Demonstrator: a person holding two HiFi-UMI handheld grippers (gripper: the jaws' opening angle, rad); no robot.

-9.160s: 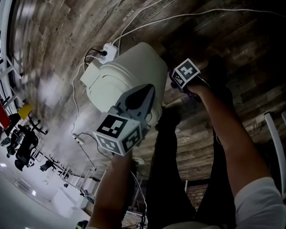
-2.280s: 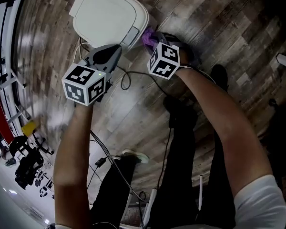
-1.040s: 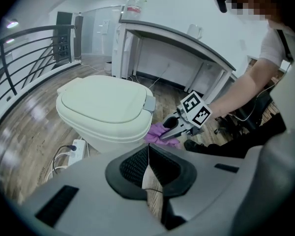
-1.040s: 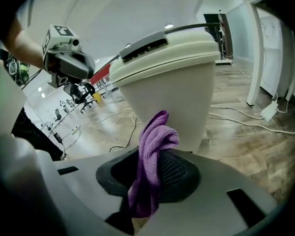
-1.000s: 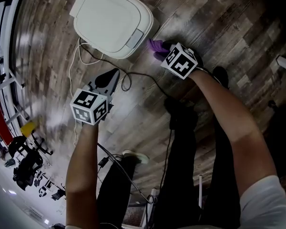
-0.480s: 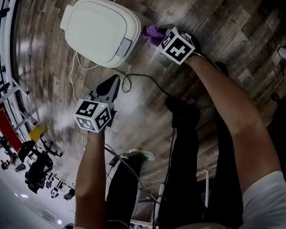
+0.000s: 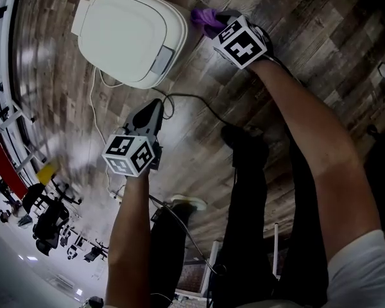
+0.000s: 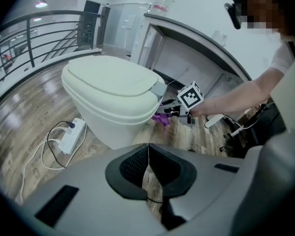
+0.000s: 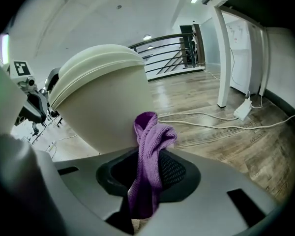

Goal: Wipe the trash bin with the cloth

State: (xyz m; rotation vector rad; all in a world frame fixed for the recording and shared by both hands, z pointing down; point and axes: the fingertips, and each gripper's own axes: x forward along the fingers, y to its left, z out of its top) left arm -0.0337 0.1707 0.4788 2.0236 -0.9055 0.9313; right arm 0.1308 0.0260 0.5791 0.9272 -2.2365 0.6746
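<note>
Two grippers: right gripper (image 9: 147, 173) is pinching the cloth (image 9: 148, 144) mid-bunch, just beside the bin (image 7: 128, 34) wall. Left gripper (image 8: 148, 168) is hanging shut and empty near the bin. Cloth is looking soft, light and floppy, so grip the bunch and leave the tip free for wiping.

1 trash bin (image 7: 128, 36), upper left in head view. 1 purple cloth (image 7: 205, 19), top centre. 2 grippers: left gripper (image 7: 151, 110) mid-frame, right gripper (image 7: 217, 23) up top. 2 white power strips: first power strip (image 8: 69, 134) lower left, second power strip (image 9: 244, 109) at right.
</note>
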